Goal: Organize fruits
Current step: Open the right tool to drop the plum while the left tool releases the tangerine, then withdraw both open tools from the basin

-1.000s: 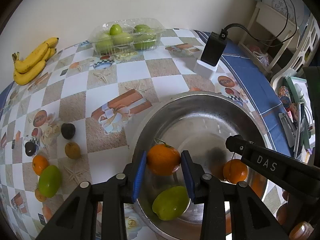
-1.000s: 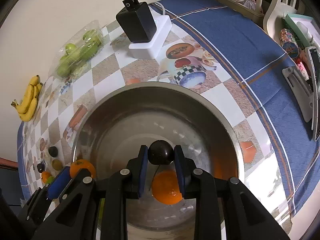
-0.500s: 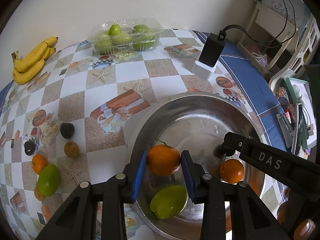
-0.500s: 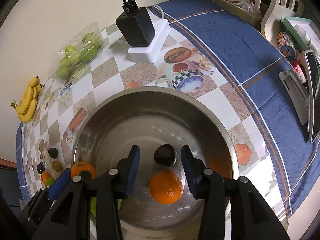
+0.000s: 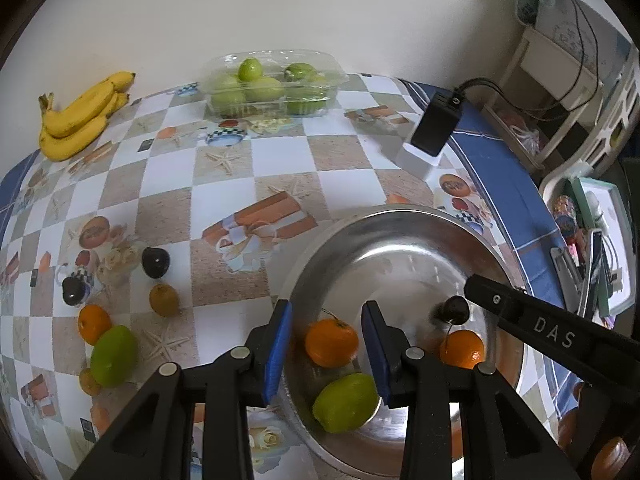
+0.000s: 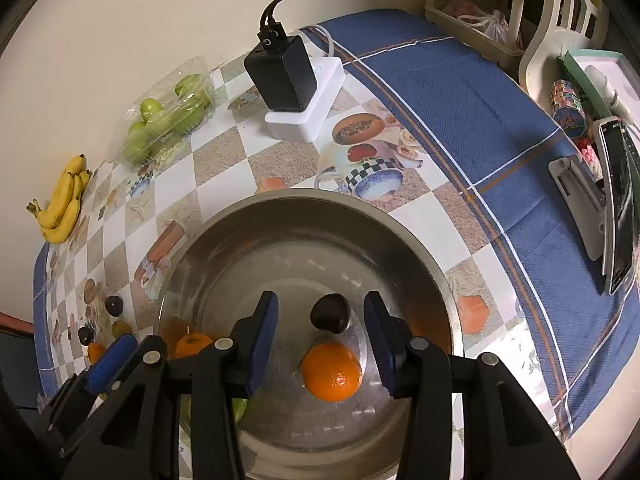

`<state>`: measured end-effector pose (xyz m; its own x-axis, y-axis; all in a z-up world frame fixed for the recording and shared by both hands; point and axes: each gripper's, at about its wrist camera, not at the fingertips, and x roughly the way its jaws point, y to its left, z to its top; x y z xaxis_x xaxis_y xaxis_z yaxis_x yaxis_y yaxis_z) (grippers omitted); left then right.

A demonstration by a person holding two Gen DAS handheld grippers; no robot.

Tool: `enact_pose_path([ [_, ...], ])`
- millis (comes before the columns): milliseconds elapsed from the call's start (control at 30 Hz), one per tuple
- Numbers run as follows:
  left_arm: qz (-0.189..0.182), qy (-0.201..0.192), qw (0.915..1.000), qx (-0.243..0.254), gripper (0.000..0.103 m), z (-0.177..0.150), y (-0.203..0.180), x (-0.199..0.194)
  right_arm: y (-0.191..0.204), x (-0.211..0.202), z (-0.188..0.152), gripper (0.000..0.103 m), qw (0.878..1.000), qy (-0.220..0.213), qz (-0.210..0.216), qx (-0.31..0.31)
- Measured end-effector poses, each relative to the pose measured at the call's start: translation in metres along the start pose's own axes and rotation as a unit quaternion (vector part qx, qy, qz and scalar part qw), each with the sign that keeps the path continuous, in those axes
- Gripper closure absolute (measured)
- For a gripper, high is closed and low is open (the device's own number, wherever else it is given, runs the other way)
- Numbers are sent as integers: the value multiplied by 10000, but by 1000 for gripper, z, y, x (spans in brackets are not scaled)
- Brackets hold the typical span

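Left gripper (image 5: 326, 350) stands with fingers apart over the steel bowl (image 5: 404, 216); an orange (image 5: 331, 342) lies loose between them, beside a green fruit (image 5: 346, 402), presumably just placed. Loose fruit (image 5: 113, 354) waits on the tablecloth (image 5: 280, 160), near the bananas (image 5: 80, 114) and boxed green fruit (image 5: 272, 84).

Right gripper (image 6: 320, 350) is likewise spread wide above the bowl, gripping nothing. A dark plum (image 6: 330, 313) rests on the bowl floor touching a second orange (image 6: 331, 372); judged deposited, sorting part done.
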<state>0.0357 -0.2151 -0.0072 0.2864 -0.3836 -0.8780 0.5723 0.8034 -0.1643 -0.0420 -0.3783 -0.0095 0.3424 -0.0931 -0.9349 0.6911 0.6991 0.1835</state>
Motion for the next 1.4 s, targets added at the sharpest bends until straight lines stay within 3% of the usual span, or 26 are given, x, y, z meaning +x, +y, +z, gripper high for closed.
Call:
enact_pose_path([
  [67, 81, 0, 9999, -102, 62, 0, 5, -1, 0, 1, 0, 57, 10000, 16, -32, -9],
  [100, 151, 2, 9998, -163, 54, 1, 8, -1, 1, 2, 0, 53, 10000, 34, -56, -17],
  [133, 242, -2, 9994, -233, 48, 1, 12, -1, 2, 4, 0, 47, 9999, 66, -108, -43],
  [167, 378, -10, 9988, -319, 38, 0, 17, -1, 2, 5, 0, 34, 9998, 86, -157, -77],
  [200, 499, -14, 9980, -379, 34, 0, 21, -1, 4, 7, 0, 30, 9996, 101, -209, -130],
  [333, 976, 41, 9926, -723, 23, -2, 41, 2, 9, 12, -1, 28, 9991, 183, -262, -288],
  [500, 1195, 108, 9868, -1090, 3, -5, 61, 6, 12, 19, -2, 26, 9981, 299, -378, -397],
  [533, 1245, 116, 9858, -1124, 1, -5, 64, 6, 12, 19, -3, 23, 9979, 305, -398, -409],
  [600, 1347, 130, 9839, -1167, 0, -6, 68, 6, 13, 20, -3, 8, 9974, 305, -478, -451],
  [867, 1627, 33, 9796, -1178, 0, -8, 77, 3, 15, 18, -2, 6, 9967, 206, -546, -560],
  [1133, 1643, -90, 9788, -1222, 0, -8, 87, -6, 20, 5, -1, 5, 9975, -62, -411, -578],
  [1400, 1798, -148, 9767, -1164, 0, -10, 93, -12, 17, 6, -4, 5, 9977, 94, -487, -467],
])
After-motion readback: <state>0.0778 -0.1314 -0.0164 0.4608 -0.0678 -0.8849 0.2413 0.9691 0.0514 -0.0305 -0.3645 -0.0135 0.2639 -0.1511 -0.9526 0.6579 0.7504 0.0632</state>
